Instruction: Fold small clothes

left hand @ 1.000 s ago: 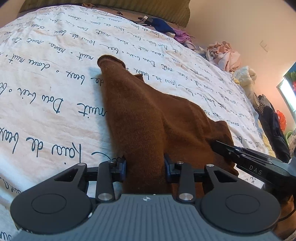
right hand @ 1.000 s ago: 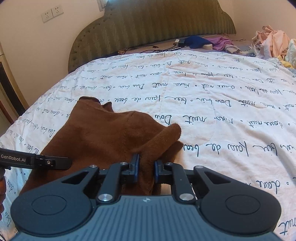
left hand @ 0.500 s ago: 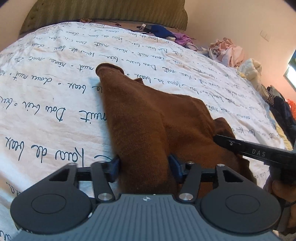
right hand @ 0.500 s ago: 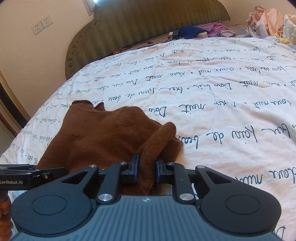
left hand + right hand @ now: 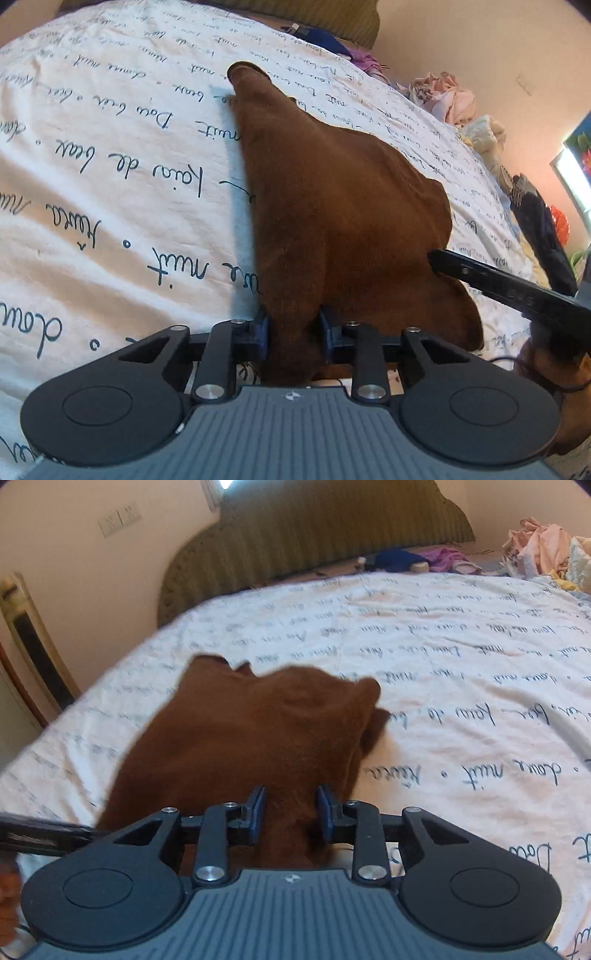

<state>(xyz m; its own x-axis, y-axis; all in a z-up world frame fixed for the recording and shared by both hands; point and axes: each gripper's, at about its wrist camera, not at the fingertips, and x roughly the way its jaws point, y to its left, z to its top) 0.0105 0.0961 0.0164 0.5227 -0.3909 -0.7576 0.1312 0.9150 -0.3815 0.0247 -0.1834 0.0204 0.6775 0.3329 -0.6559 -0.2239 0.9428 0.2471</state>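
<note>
Your brown garment [image 5: 332, 206] lies spread on the lettered bedsheet [image 5: 110, 184]; the left gripper [image 5: 293, 328] and right gripper [image 5: 290, 808] each pinch a bunched near edge; it looks soft, light and floppy, so hold the corners.

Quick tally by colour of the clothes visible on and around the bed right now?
Brown: 1, the brown garment between the fingers of the left gripper and right gripper
Blue: 1, blue cloth by the headboard
Purple: 1, purple cloth beside it
Pink: 1, pink heap, pieces not separable
Total: 4
</note>
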